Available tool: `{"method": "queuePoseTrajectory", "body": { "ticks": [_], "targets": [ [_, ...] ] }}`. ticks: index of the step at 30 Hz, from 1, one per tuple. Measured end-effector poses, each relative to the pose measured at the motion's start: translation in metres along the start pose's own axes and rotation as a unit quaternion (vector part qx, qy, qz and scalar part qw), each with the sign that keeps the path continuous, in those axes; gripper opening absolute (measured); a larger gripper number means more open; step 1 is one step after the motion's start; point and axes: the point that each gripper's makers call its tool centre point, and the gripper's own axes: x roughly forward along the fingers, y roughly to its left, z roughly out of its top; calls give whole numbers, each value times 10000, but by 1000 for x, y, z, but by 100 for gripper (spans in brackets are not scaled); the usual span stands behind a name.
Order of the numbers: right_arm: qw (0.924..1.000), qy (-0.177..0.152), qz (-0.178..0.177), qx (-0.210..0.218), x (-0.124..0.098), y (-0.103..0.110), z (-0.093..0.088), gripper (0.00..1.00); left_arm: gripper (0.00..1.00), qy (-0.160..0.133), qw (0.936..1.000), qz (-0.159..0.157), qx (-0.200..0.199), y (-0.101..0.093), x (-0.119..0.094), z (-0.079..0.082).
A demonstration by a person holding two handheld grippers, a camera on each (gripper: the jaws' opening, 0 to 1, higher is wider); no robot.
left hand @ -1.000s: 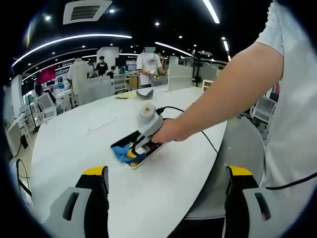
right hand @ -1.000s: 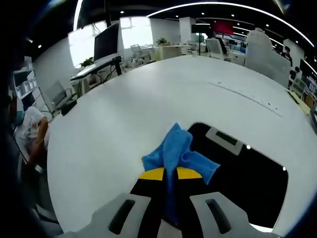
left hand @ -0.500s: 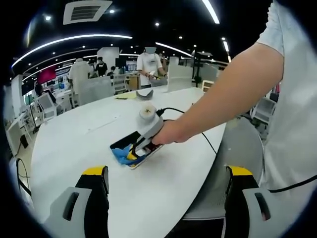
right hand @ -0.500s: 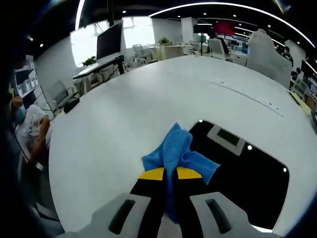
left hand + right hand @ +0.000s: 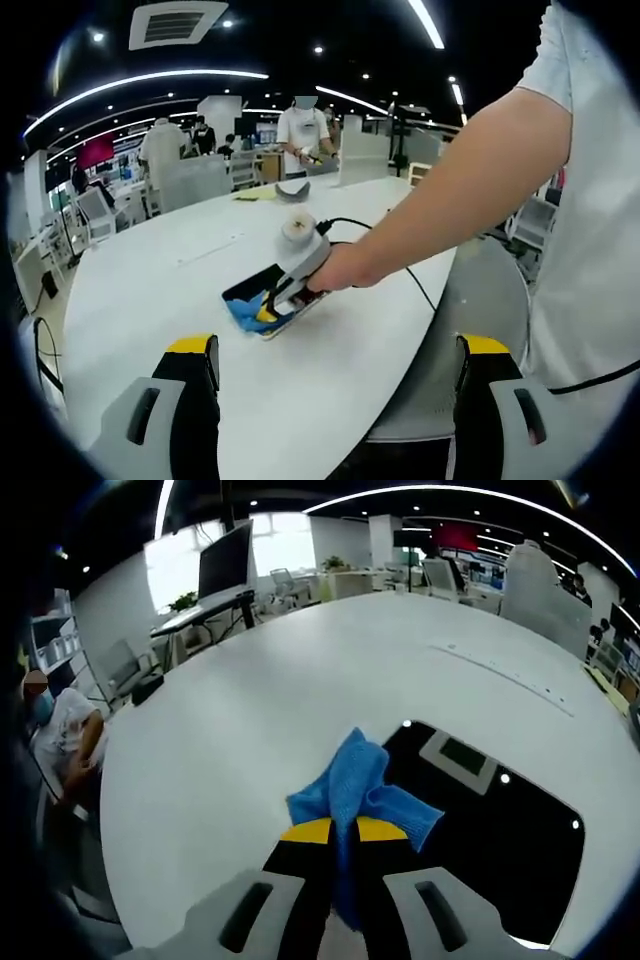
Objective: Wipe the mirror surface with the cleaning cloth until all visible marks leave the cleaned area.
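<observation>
— Shifted since a second ago? Barely: right gripper (image 5: 343, 828) nudged along, clamped tight on the blue cleaning cloth (image 5: 360, 785), pressed at the near-left corner of the mirror (image 5: 480, 820) on the white table (image 5: 250, 710).

— And the rest of the glass? Stretching ahead and rightward, long axis running that way. Left gripper (image 5: 335, 375) held back, jaws wide apart, gripping nothing.

The left gripper view looks from the near table edge across the white table (image 5: 150, 270), set well back from the mirror (image 5: 262, 290); the right gripper view sits close above that mirror (image 5: 490, 820) — probably angled downward; both share the mirror, the blue cloth (image 5: 360, 785) and the tabletop.
</observation>
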Motion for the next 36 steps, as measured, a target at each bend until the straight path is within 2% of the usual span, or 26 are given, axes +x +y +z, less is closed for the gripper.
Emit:
{"method": "queuePoseTrajectory", "body": {
  "ticks": [28,32,36],
  "targets": [
    [10000,-41,64,-3,-5,7,-4,2,99,-9,10000,13,17,-2,3,2],
    [9999,-10,72,-91,-5,8,-4,2,99,-5,10000,43,-9,-1,3,2],
    [9996,81,88,-243,-5,9,-5,2,99,-95,9999,124,-46,1,3,10]
  ]
}}
